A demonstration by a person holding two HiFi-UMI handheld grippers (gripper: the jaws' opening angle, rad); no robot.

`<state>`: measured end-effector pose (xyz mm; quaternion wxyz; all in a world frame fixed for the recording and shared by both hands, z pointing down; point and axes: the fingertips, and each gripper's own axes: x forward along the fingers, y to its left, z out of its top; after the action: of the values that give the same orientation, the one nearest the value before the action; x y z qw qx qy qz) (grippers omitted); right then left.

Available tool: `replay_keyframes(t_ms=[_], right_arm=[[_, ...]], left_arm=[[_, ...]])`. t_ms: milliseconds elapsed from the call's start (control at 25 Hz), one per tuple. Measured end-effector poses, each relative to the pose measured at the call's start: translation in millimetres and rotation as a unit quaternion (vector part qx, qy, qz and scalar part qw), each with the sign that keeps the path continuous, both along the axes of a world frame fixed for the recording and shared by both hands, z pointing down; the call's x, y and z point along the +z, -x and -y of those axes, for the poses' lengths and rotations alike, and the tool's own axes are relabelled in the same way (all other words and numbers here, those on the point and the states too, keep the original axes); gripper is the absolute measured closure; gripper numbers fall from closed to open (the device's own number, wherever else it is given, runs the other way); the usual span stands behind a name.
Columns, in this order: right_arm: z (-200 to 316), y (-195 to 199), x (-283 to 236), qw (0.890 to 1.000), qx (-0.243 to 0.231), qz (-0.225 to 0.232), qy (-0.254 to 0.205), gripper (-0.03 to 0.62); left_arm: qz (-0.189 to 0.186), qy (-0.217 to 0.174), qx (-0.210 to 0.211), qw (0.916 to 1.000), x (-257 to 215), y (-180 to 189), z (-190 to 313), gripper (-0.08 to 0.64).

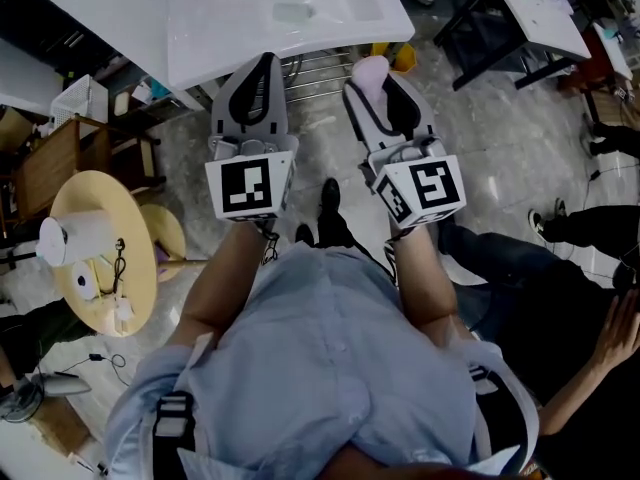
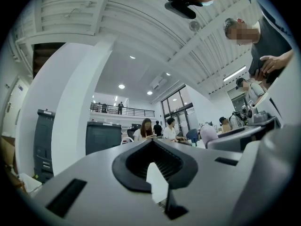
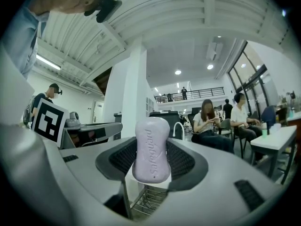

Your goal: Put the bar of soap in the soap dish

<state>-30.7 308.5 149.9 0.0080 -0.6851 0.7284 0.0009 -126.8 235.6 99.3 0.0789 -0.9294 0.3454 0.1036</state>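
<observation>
A lilac bar of soap stands upright between the dark pads of my right gripper, which is shut on it. In the head view the soap sticks out at the tip of the right gripper, just short of the white sink counter. A small pale translucent object, possibly the soap dish, lies on the counter. My left gripper hangs beside the right one, jaws together and holding nothing. The left gripper points up and out into the room.
A metal rack sits under the counter. At left are a round wooden table with a paper roll and a white basket. More white tables stand at the back right. A person's legs and hand are at right.
</observation>
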Motion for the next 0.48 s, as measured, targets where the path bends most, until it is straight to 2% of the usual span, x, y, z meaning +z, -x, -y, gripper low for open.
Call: replay_keyframes(t_ms=[120, 480], right_arm=[[16.1, -11.9, 4.0, 1.0, -0.006, 0.001, 0.001, 0.387], [65.2, -62.9, 4.9, 1.0, -0.025, 0.006, 0.0, 0.387]], left_arm=[[-0.016, 0.006, -0.003, 0.9999, -1.8, -11.8, 13.5, 0.551], [0.013, 0.006, -0.028, 0.9995, 3.0, -57.5, 60.6, 0.55]])
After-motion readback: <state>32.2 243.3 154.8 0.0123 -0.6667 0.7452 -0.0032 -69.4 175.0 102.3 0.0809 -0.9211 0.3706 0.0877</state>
